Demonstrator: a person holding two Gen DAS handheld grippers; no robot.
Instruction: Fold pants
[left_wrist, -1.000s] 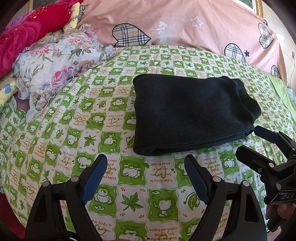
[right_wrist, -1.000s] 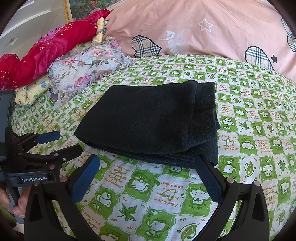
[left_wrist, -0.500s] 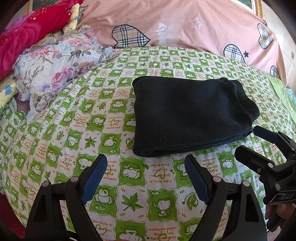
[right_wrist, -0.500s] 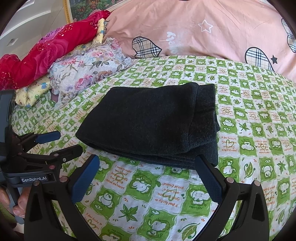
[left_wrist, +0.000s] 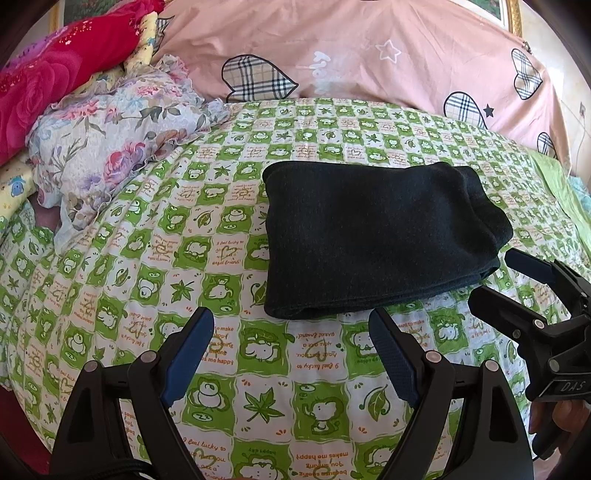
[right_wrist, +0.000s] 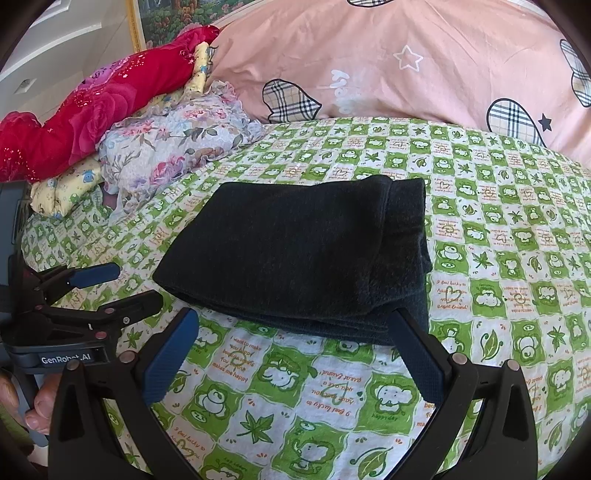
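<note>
The dark pants (left_wrist: 373, 240) lie folded into a compact rectangle on the green checked bedsheet (left_wrist: 207, 236); they also show in the right wrist view (right_wrist: 303, 254). My left gripper (left_wrist: 291, 332) is open and empty, just in front of the pants' near left edge; it also shows at the left of the right wrist view (right_wrist: 125, 284). My right gripper (right_wrist: 295, 328) is open and empty at the pants' near edge; it also shows at the right of the left wrist view (left_wrist: 495, 273). Neither gripper touches the cloth.
A floral cloth (left_wrist: 110, 147) and a red rose-patterned quilt (left_wrist: 48, 81) are piled at the back left. A pink duvet with plaid hearts (left_wrist: 369, 62) lies along the back. The bed's near edge lies below the grippers.
Both grippers have drawn back slightly from the folded pants, which sit a little farther off in both views. The pants have not moved. Both grippers stay open.
</note>
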